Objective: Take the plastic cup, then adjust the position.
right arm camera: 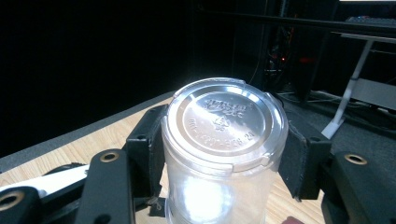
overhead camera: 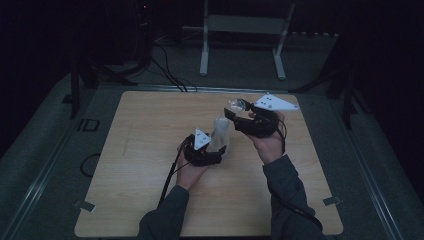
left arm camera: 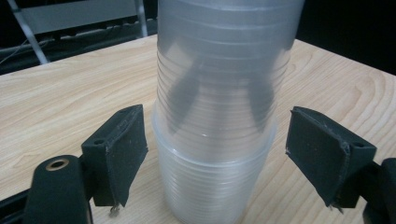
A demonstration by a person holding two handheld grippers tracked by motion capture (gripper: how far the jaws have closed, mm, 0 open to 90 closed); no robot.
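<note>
A stack of clear ribbed plastic cups (left arm camera: 212, 186) stands upside down on the wooden table (overhead camera: 135, 150). My left gripper (left arm camera: 218, 121) is open around the stack's lower part, with a gap showing between each pad and the plastic. In the high view this left gripper (overhead camera: 212, 151) sits at the foot of the stack (overhead camera: 220, 135). My right gripper (right arm camera: 226, 130) is shut on the top cup (right arm camera: 224, 116), whose embossed bottom faces its camera. From above, the right gripper (overhead camera: 231, 114) holds that cup (overhead camera: 239, 105) over the stack's upper end.
A white metal frame (overhead camera: 245, 27) stands on the floor behind the table, and black cables (overhead camera: 167, 72) run near the table's back left corner. A dark stand (overhead camera: 75, 75) rises at the left. Bare wood lies on both sides of the hands.
</note>
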